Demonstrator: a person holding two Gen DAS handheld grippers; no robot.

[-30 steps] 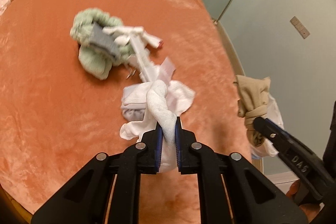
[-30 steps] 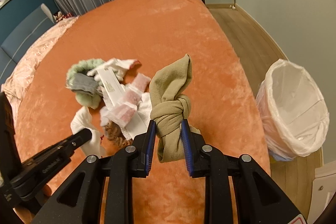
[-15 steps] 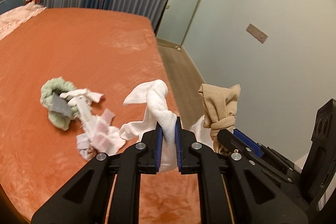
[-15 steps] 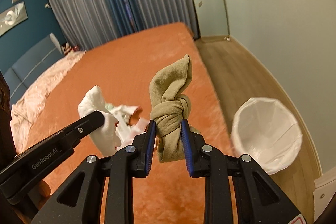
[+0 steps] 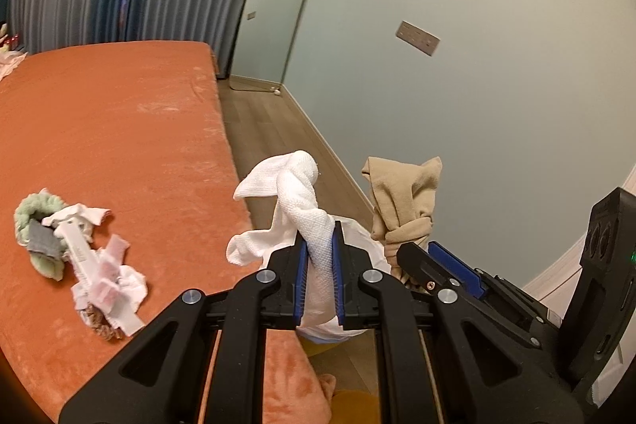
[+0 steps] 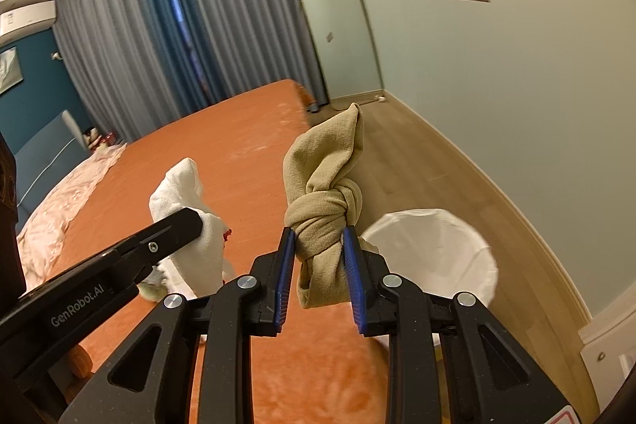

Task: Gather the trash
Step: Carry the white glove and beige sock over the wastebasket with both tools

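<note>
1. An orange bedspread [image 5: 119, 130] is seen covering a bed across the left half of the left wrist view, and the lower left and centre of the right wrist view.
2. Grey-blue curtains [image 6: 159, 38] are hung across the upper left of both views, with a pale wall [image 5: 477, 66] filling the right.
3. A wood floor [image 6: 429, 161] is shown as a strip between bed and wall.
4. A bin lined with a white bag [image 6: 433, 249] is placed on the floor at lower right of centre in the right wrist view, just beside the bed's edge.
5. The left gripper [image 5: 318, 265] is seen at bottom centre of its own view, its blue pads clenched on a knotted white cloth [image 5: 302, 201] that is raised clear of the bed.
6. The right gripper [image 6: 320, 265] is seen at bottom centre of its own view, its pads grasping a knotted tan cloth [image 6: 326, 193] just below the knot; the bin's rim is partly hidden behind it.
7. A pile of remaining trash [image 5: 79, 257], with a green cloth, white wrappers and a grey scrap, is left on the bedspread at lower left of the left wrist view.
</note>
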